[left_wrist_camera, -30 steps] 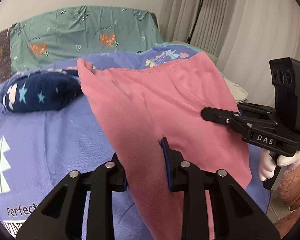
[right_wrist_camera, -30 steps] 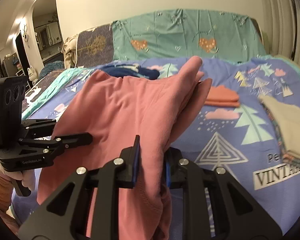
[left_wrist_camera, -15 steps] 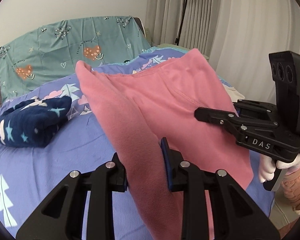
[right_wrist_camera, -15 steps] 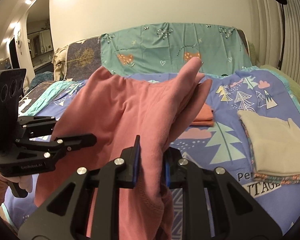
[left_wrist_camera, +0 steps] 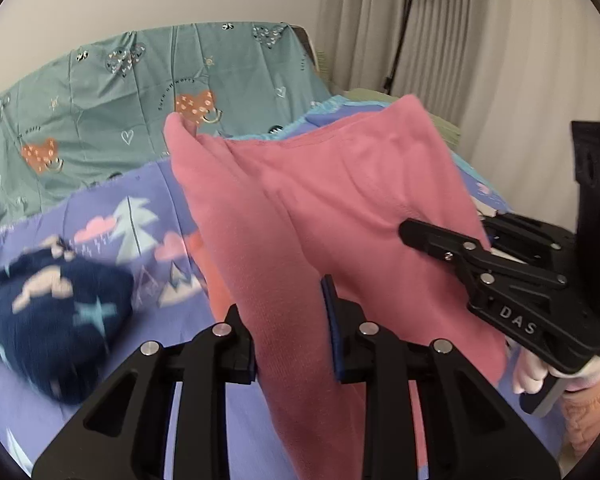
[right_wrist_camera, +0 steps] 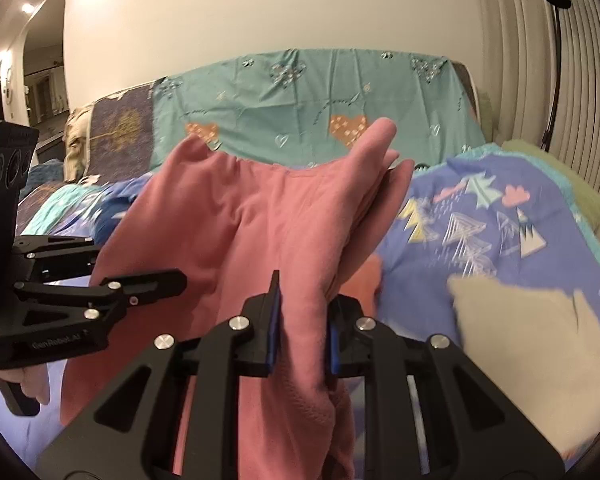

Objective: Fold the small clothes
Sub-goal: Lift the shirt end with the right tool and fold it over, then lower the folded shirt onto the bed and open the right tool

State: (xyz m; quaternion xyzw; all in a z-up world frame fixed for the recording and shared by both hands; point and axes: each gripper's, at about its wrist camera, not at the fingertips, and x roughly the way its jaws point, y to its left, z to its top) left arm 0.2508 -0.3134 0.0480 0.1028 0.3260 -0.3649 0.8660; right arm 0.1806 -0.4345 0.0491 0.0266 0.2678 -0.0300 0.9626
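Left wrist view: both grippers, left gripper and right gripper, have jaws clamped on pink trousers held above the bed; bunched cloth could slip, spoiling the fold.

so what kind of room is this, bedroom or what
Probably a bedroom or living room at home. The pink garment is held over a bed or sofa under a purple tree-print cover, with a floor lamp and curtains behind.
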